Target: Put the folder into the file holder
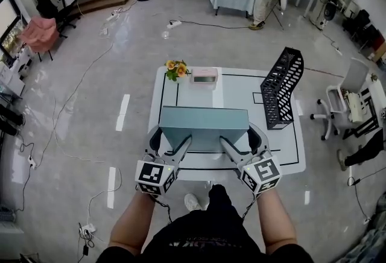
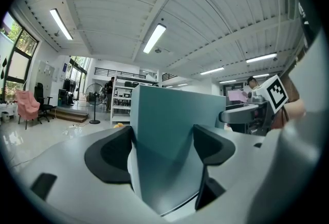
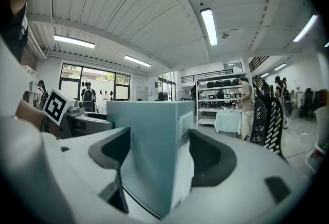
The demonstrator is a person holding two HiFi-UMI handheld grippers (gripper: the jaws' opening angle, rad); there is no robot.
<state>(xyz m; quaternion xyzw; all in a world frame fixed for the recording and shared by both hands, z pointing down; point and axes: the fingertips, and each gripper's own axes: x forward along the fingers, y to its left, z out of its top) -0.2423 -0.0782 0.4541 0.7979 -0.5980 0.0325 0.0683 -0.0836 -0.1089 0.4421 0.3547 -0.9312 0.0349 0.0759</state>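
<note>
Folder (image 1: 204, 128) clamped both ends, hides table (image 1: 277, 147) middle.

Yellow flowers (image 1: 176, 69) sit just beside a small pink box (image 1: 204, 76) at the white table's (image 1: 236, 90) far edge. A white office chair (image 1: 348, 88) stands to the table's right.

Both forearms, left (image 1: 134, 219) and right (image 1: 274, 219), reach forward and down, side by side and roughly parallel. I read the left gripper (image 1: 170, 143) as clamped on the near-left end of the folder (image 1: 204, 123), one jaw against each side. The right gripper (image 1: 242, 143) grips the near-right end likewise, with both marker cubes facing back toward the body.
</note>
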